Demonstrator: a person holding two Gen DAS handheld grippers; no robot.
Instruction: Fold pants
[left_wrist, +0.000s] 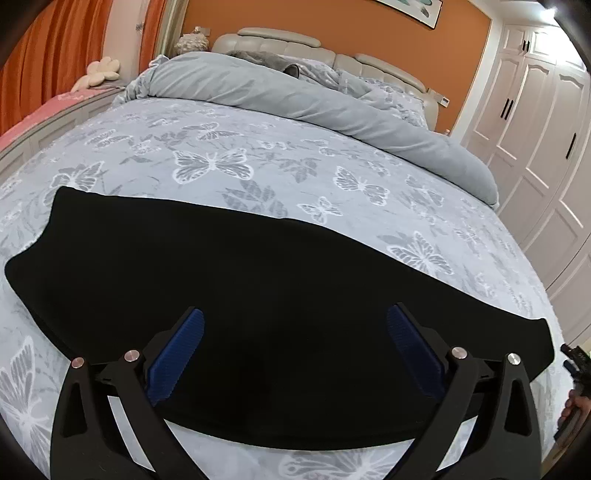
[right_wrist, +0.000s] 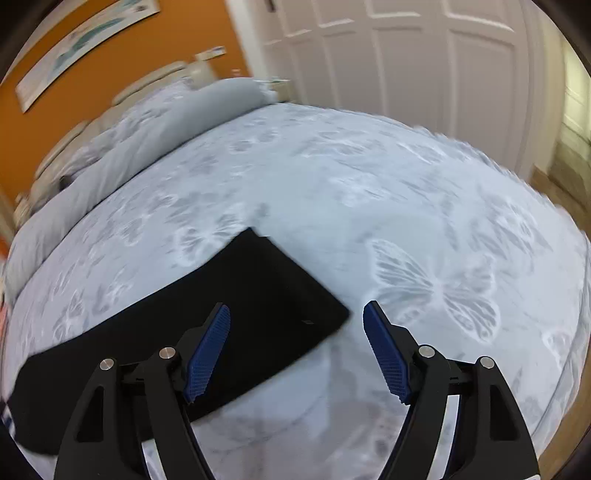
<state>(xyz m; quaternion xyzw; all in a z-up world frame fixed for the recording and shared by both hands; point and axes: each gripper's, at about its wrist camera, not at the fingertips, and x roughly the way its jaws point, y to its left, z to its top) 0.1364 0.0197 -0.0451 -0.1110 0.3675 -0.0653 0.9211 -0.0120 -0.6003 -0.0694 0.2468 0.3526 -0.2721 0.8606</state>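
— How do the pants (left_wrist: 236, 280) look?
— Plain black, flat in one long smooth band on the bed (left_wrist: 258, 155), right under the left hand-held gripper (left_wrist: 295, 325).
— And the jaws?
— Both spread apart, empty; the right hand-held gripper (right_wrist: 297, 317) hovers over the band's end.

Room light is even, soft, fairly bright; no hard shadows on the bedsheet (left_wrist: 295, 155). Left wrist view: sharp throughout. The black pants (left_wrist: 258, 295) read as a flat featureless mass, folds lost. Right wrist view: motion blur, strongest on the wardrobe doors (right_wrist: 406, 55) and headboard side. Both views bow strongly, with dark vignetted corners.
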